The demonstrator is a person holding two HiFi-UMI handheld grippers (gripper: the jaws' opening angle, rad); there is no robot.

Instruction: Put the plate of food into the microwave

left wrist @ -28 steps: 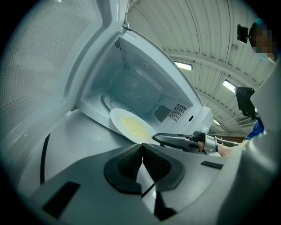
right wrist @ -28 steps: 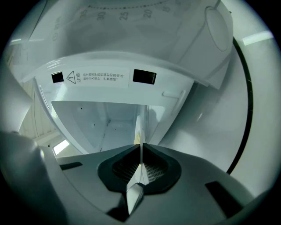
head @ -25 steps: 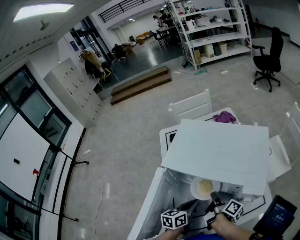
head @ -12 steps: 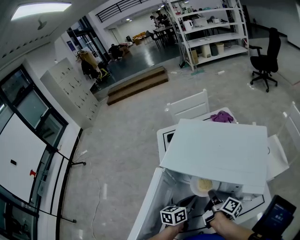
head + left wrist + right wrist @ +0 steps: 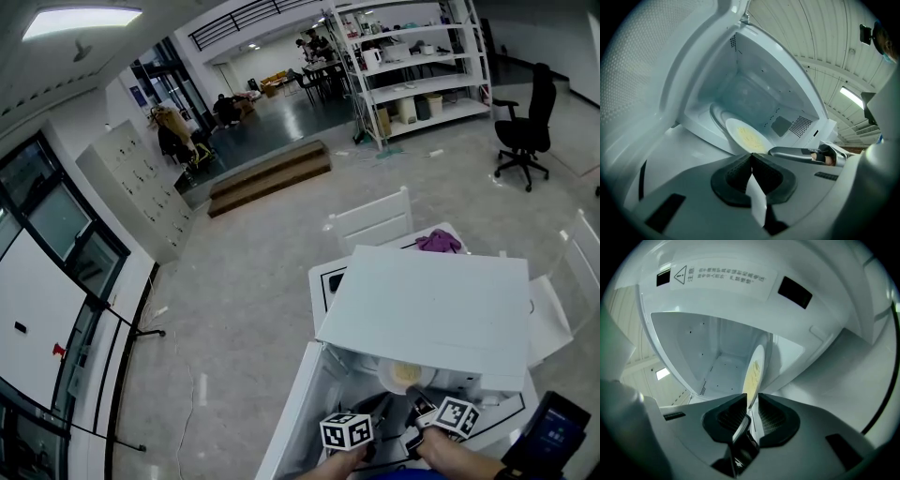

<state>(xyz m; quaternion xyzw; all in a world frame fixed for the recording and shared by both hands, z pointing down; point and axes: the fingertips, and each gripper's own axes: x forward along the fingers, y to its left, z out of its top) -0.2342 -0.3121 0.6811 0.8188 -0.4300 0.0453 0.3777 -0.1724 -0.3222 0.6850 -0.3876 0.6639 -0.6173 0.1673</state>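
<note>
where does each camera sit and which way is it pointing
Left gripper view: rides the left gripper, looks into the open white box-shaped microwave; its shut jaws show.
Right gripper view: rides the right gripper, looks into the same cavity; its jaws clamp the round white plate of yellow food.
Head view: on the person's head, looks steeply down on the microwave's top; both grippers show at the bottom.
Shared: all three show the plate.

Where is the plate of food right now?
The plate shows low and right of centre in the head view, at the open mouth of the white microwave, its near rim pinched in the right tool.
</note>
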